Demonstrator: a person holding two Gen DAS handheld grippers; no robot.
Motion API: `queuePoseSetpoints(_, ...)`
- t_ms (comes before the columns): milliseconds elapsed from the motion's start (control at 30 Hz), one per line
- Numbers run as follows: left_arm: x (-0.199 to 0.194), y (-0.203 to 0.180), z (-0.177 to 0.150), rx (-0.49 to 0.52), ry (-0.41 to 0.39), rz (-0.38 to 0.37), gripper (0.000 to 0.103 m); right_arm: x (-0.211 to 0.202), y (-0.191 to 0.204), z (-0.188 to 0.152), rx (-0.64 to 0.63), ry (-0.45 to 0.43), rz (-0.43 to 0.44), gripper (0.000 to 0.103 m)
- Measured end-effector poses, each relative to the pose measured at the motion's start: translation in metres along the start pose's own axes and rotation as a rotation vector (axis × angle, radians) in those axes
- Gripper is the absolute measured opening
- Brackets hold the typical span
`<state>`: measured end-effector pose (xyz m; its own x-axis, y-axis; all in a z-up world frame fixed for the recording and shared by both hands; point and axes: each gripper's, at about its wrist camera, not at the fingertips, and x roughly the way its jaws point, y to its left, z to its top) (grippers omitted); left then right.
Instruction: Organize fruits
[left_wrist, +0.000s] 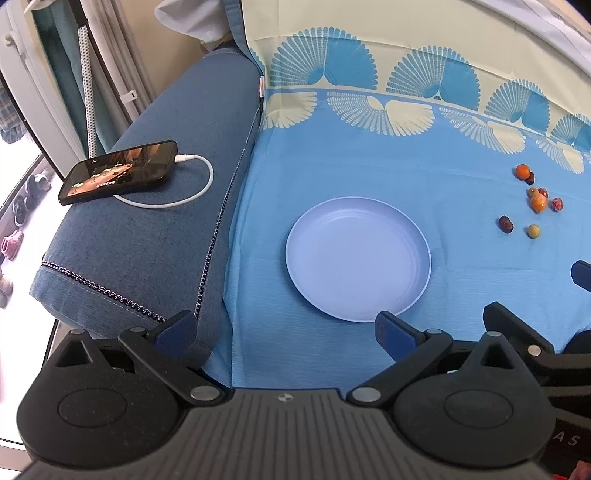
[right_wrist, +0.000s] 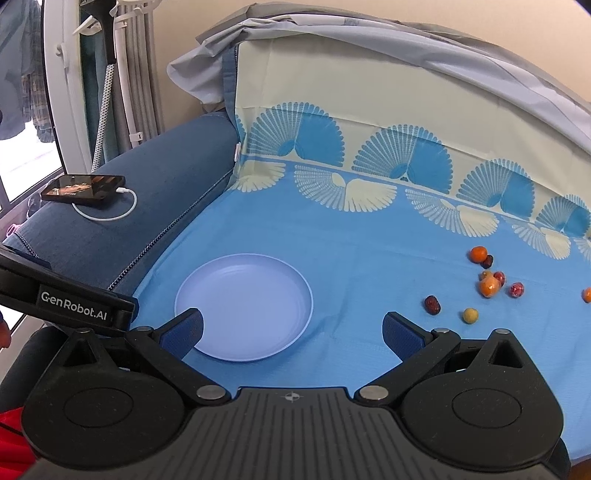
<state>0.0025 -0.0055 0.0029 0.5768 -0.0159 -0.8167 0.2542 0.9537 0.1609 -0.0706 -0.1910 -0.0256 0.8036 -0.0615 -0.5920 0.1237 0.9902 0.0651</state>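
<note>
A pale blue plate lies bare on the blue cloth. To its right lies a scatter of small fruits: an orange one, a larger orange one, a dark red date, a yellowish ball and a red one. My left gripper is open at the plate's near left edge, holding nothing. My right gripper is open over the plate's near right rim, also holding nothing.
A phone on a white charging cable rests on the blue sofa arm at the left. The patterned cloth rises up the backrest behind. The left gripper's body shows at the right wrist view's left edge.
</note>
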Motion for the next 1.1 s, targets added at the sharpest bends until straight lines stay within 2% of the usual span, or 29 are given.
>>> queuePoseSetpoints(1100, 0.0048, -0.0015, -0.0070, 0.007, 0.010, 0.006, 0.103, 0.0032, -0.0041, -0.0052, 0.016, 0.021, 0.017, 0.103)
